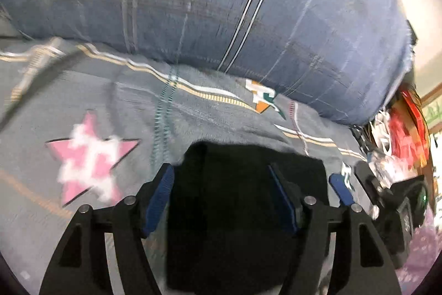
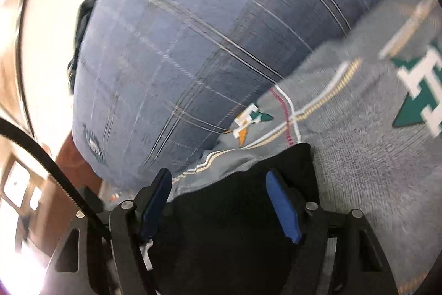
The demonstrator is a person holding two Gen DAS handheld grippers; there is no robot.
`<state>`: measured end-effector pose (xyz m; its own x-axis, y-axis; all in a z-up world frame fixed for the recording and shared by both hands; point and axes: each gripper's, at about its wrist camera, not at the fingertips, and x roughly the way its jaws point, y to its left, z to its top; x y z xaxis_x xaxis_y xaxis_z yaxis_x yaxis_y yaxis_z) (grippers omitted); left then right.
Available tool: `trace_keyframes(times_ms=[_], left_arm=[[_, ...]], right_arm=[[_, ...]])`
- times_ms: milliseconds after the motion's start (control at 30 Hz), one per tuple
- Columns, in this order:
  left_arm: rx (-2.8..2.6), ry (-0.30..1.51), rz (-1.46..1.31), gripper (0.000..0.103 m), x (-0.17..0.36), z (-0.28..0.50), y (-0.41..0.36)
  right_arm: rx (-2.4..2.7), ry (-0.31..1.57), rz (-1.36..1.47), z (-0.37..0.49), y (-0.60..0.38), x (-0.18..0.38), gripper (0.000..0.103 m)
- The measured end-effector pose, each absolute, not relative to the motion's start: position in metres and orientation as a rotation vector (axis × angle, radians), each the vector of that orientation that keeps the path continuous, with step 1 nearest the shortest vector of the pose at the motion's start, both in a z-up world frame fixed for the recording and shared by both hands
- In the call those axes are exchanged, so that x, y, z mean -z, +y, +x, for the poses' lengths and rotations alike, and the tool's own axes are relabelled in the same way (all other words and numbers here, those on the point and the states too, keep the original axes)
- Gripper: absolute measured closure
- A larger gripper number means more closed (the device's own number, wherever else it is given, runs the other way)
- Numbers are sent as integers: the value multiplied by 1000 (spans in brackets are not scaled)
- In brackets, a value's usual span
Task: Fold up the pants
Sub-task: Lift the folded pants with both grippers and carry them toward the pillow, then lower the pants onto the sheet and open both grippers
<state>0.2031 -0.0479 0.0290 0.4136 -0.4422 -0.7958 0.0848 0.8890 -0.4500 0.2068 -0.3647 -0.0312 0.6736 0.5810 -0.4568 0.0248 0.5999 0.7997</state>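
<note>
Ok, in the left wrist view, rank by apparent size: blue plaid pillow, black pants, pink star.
1. blue plaid pillow
2. black pants, though nearness to the camera inflates them
3. pink star

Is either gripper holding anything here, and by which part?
Cannot be told: black pants lie between both open-looking grippers, left and right, near the edge.

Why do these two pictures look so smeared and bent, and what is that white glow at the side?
Left wrist view: motion blur smears the pink star and the bedspread stripes; fisheye bulges the blue pillow. Right wrist view: the same streaking on the pillow, overexposed glare at the left edge; the black pants show no detail.
</note>
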Motion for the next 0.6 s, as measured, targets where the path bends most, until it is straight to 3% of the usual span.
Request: trace_keyframes(times_ms=[233,333,433,533,600], left_arm=[[262,938,-218,34,-81,87,-21],[240,857,-181,30,-93,40,-18],[162,756,-151,23,-106,-3,-13],[59,677,-150,14,-114,-36,-9],[-46,611,-121,2,-123,-59,-7]], right_arm=[[-357,687,602,130,-333,-31,27],[-372,626,491,82,-315,-61,21],[-343,587,379,27,-298,-72,11],[-295,616,321,-18,-285,-64,11],[-267,657,344,-44,-278,-55,11]])
